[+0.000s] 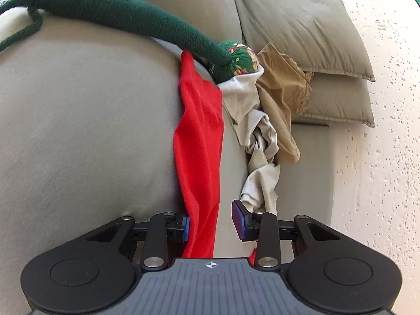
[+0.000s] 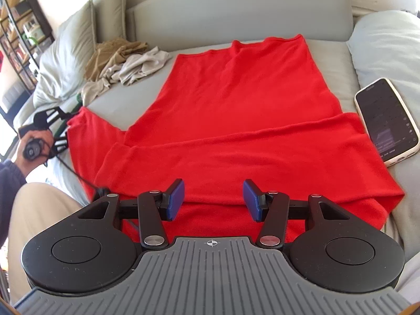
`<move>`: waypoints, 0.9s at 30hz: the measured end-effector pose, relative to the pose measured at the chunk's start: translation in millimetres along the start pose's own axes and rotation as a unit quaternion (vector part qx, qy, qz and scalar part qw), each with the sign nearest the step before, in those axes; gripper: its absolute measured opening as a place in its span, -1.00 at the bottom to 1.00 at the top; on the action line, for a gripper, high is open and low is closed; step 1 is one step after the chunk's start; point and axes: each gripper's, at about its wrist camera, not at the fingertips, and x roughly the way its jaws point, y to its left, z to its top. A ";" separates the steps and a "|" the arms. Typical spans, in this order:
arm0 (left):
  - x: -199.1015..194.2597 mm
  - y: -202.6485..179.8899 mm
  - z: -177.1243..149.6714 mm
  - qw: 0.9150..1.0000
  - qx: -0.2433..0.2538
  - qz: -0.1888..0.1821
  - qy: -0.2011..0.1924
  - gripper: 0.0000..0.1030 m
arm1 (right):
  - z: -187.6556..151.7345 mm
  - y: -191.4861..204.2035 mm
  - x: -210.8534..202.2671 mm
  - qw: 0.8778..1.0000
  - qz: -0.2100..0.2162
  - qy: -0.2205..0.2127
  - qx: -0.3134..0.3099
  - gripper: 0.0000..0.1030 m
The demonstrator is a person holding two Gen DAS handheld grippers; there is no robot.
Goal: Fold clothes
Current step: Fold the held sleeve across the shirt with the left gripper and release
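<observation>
Red fabric fills most of my right view: the red shirt [image 2: 236, 105] lies spread flat on the grey sofa seat [image 2: 157, 63], with its hem toward the backrest and one sleeve folded across the body near me. My right gripper [image 2: 213, 200] hovers just over the near edge of the shirt, its blue pads [image 2: 175, 200] held wide apart and holding nothing.

My left gripper [image 1: 210, 223] is at the sofa's left edge, where the other sleeve [image 1: 199, 141] hangs down. Its fingers are also spread, and the red sleeve passes between them, touching the left pad [image 1: 185, 228]; the right one stands clear of the cloth. In the right view I see my left hand [image 2: 35, 144] holding this tool beside the sleeve end.

A pile of beige and tan clothes [image 2: 126, 63] waits near the cushions [image 2: 68, 60], well apart from the shirt. A phone [image 2: 386, 120] lies on the seat just beside the shirt's right side. A green cloth-wrapped thing [image 1: 126, 18] rests on the seat.
</observation>
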 end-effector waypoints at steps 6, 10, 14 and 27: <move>-2.0 -21.9 0.7 0.994 0.076 0.066 -0.044 -0.98 | -1.4 -3.0 -4.7 1.000 0.001 -0.008 -0.004 0.06; -22.1 -46.9 -10.8 0.987 0.131 0.064 -0.065 -0.99 | -4.7 -8.1 -13.5 1.000 0.011 -0.022 -0.003 0.06; -43.5 -100.1 -46.7 0.958 0.269 0.061 -0.075 -0.99 | -11.4 -19.1 -21.8 0.999 0.027 -0.035 0.018 0.06; -89.6 -160.7 -321.9 0.783 0.620 0.037 -0.029 -0.97 | 12.2 -152.9 -35.5 0.923 0.125 -0.204 0.302 0.73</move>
